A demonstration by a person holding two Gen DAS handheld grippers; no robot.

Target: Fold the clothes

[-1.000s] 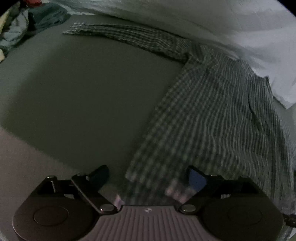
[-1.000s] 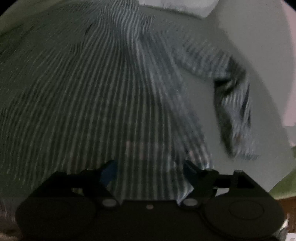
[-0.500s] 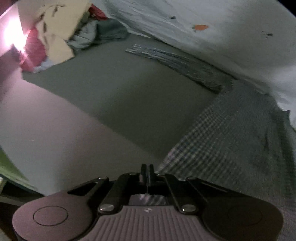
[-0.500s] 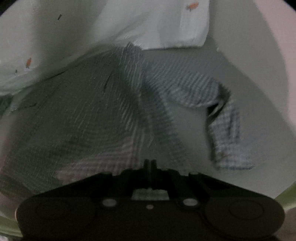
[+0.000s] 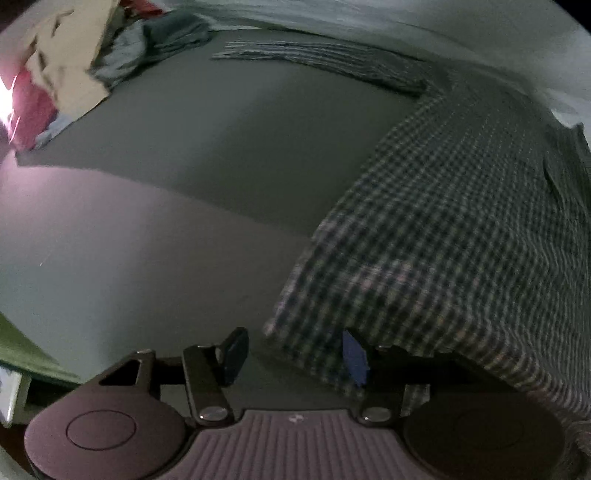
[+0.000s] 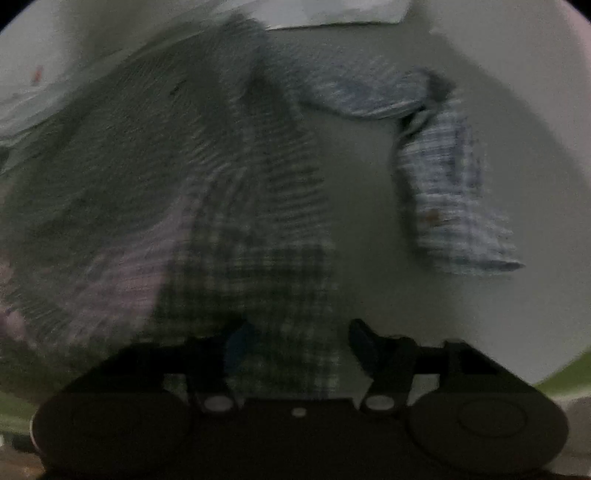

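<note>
A checked shirt (image 5: 443, 221) lies spread flat on the grey bed sheet (image 5: 221, 147), one sleeve (image 5: 332, 62) stretched out to the far left. My left gripper (image 5: 293, 354) hovers at the near left corner of the hem. Its jaws are opening, and the hem edge lies loose between them, close to the right finger. In the right wrist view the shirt (image 6: 166, 166) is blurred, and its other sleeve (image 6: 443, 184) bends down at the right. My right gripper (image 6: 299, 343) is opening too, with the hem cloth between its parted fingers and not pinched.
A white quilt (image 5: 443, 29) lies along the far side of the bed. A pile of clothes (image 5: 147, 40) and a tan and red heap (image 5: 66, 66) sit at the far left. A green edge (image 6: 554, 376) shows below the bed's near side.
Half a second ago both grippers were shut on the shirt's hem; now both have parted and the hem is released. Both have drawn back toward the near edge of the bed.
</note>
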